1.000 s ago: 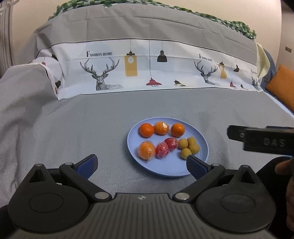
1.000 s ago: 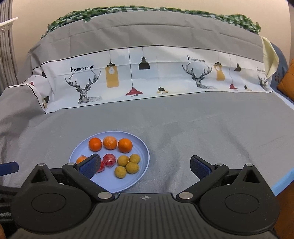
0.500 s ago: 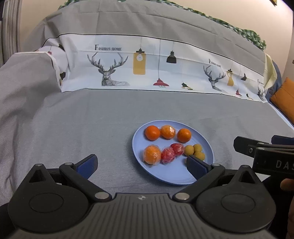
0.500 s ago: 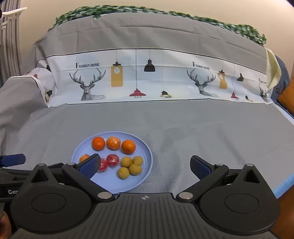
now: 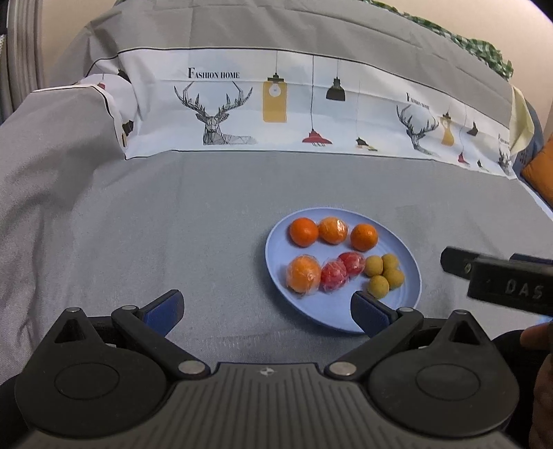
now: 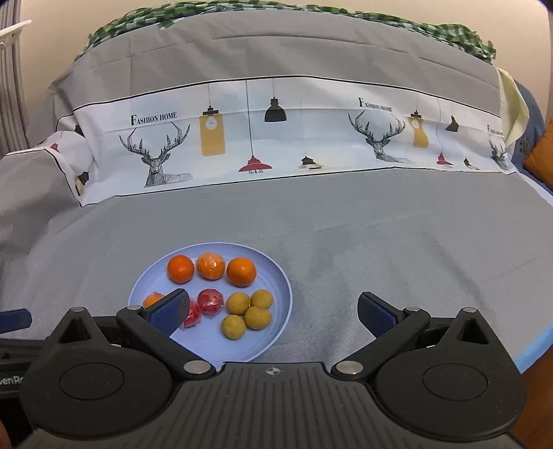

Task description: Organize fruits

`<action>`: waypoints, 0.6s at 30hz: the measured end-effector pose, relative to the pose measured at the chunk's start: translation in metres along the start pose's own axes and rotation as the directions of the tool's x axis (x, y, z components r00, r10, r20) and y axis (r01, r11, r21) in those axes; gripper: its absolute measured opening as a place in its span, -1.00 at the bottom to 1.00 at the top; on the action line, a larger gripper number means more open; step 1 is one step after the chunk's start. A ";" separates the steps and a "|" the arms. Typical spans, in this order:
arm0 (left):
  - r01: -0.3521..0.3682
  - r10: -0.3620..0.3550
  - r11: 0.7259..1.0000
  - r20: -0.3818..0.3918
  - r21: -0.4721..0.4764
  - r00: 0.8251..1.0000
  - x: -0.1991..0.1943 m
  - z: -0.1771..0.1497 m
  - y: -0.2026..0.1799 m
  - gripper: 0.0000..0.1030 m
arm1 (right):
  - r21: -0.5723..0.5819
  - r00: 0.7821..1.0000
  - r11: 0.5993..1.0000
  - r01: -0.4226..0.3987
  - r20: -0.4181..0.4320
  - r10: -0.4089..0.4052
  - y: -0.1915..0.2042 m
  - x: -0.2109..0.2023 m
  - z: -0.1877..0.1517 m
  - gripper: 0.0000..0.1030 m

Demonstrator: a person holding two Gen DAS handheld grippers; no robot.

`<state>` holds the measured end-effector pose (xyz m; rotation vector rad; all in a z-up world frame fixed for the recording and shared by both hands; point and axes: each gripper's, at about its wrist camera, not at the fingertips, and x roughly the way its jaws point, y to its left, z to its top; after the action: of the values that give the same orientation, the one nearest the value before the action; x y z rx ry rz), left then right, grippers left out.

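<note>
- The left hand-held gripper (image 5: 265, 307) hangs low over the gray bed cover (image 5: 172, 214), its two blue-padded fingers spread wide with nothing between them.
- Its right finger (image 5: 368, 312) overlaps the near rim of the plate in the left wrist view; whether it touches cannot be told.
- The right hand-held gripper (image 6: 273, 311) is likewise spread wide and holds nothing; its left finger (image 6: 171, 311) covers part of the fruit at the near left of the plate.
- The blue plate (image 5: 331, 314) lies flat on the bed cover, near both grippers.
- On the far side of the plate three oranges (image 5: 303, 232) sit in a row; the middle one looks wrapped in clear film.
- Nearer, a fourth wrapped orange (image 5: 303, 274) sits at the left, just beside two wrapped red fruits (image 5: 334, 275) that touch each other.
- At the right of the plate four small yellow-green fruits (image 6: 246, 312) cluster tightly together.
- Behind the plate, a white printed band (image 6: 276, 138) with deer, hanging lamps and the words "Fashion Home" runs across the raised gray bedding.
- A green checked cloth (image 6: 138, 17) lies along the far top edge.
- An orange cushion (image 6: 541, 159) shows at the far right.
</note>
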<state>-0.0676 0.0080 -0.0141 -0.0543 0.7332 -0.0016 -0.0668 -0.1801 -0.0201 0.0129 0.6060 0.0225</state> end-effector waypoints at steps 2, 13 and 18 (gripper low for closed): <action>-0.010 0.011 1.000 -0.008 0.015 1.000 0.000 0.001 -0.004 0.99 | 0.008 0.999 1.000 -0.006 -0.031 0.006 -0.002 0.005 -0.003 0.99; -0.057 0.060 0.997 -0.041 0.056 0.997 -0.019 0.011 -0.020 0.99 | -0.004 0.998 0.998 -0.061 0.011 0.061 0.005 0.001 0.001 0.99; -0.017 0.018 1.000 -0.058 0.017 0.998 -0.007 -0.002 -0.018 0.99 | -0.001 0.999 0.999 -0.043 -0.016 0.043 0.001 0.008 0.001 0.99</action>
<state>-0.0742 -0.0096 -0.0098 -0.0325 0.7920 0.0078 -0.0597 -0.1789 -0.0234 0.0243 0.6216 0.0646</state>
